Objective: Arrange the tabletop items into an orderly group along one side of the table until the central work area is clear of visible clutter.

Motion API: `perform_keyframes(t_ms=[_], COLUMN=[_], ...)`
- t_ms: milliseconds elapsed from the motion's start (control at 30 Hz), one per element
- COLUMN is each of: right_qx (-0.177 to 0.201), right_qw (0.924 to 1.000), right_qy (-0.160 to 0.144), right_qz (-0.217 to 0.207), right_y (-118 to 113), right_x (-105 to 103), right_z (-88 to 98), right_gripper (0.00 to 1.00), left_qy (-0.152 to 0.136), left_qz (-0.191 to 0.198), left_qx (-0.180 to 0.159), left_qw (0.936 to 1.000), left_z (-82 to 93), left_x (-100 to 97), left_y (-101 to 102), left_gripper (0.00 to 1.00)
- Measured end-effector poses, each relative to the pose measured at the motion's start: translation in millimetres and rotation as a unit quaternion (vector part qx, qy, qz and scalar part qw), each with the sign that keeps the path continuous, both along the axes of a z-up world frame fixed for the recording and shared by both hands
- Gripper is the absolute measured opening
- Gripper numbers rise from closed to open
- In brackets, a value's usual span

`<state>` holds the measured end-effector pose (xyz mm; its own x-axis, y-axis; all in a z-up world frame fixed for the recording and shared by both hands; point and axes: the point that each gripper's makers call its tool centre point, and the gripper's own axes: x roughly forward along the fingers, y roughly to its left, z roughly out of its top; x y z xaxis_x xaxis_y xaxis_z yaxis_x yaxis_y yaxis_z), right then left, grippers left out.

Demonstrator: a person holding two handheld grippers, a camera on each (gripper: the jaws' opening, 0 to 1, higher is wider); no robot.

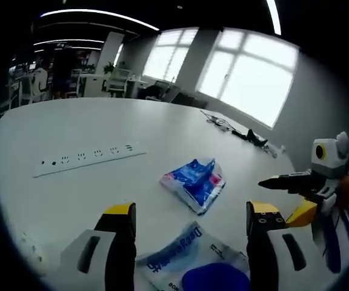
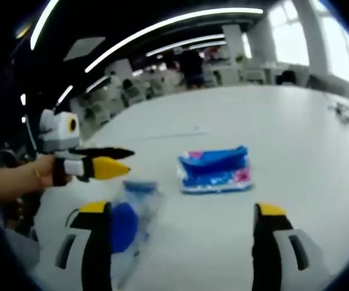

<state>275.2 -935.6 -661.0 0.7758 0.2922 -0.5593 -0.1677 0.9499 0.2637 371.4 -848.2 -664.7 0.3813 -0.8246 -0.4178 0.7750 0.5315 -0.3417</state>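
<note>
A blue and pink packet [image 1: 194,183] lies flat on the white table [image 1: 71,127], ahead of my left gripper [image 1: 191,209]. The left jaws stand wide open with nothing held. Low between them lies a clear packet with blue print [image 1: 189,260]. My right gripper [image 1: 272,180] comes in from the right, above the table beside the blue and pink packet. In the right gripper view, the right gripper [image 2: 182,208] is open and empty, the blue and pink packet [image 2: 214,170] lies just beyond it, and the clear packet [image 2: 129,218] is by its left jaw. A hand [image 2: 17,179] holds the left gripper [image 2: 125,160] above that packet.
A long white power strip [image 1: 89,157] lies across the table to the left. Dark cables [image 1: 238,128] trail near the far right edge. A person [image 1: 61,70] stands among desks and chairs beyond the table, and large windows [image 1: 247,73] line the wall.
</note>
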Motion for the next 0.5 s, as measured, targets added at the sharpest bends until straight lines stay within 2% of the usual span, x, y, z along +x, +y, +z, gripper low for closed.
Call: perform_keyframes(t_ms=[500], right_qx=[-0.006], right_qw=[0.9995], right_qy=[0.022], right_qz=[0.021], right_y=[20], right_x=[-36], right_z=[-4.3], right_gripper=[0.98], left_qy=[-0.017], left_qz=[-0.022], left_qx=[0.002], left_qw=[0.9996], left_z=[0.6], left_x=[-5.6], left_y=[6], left_gripper=[0.74])
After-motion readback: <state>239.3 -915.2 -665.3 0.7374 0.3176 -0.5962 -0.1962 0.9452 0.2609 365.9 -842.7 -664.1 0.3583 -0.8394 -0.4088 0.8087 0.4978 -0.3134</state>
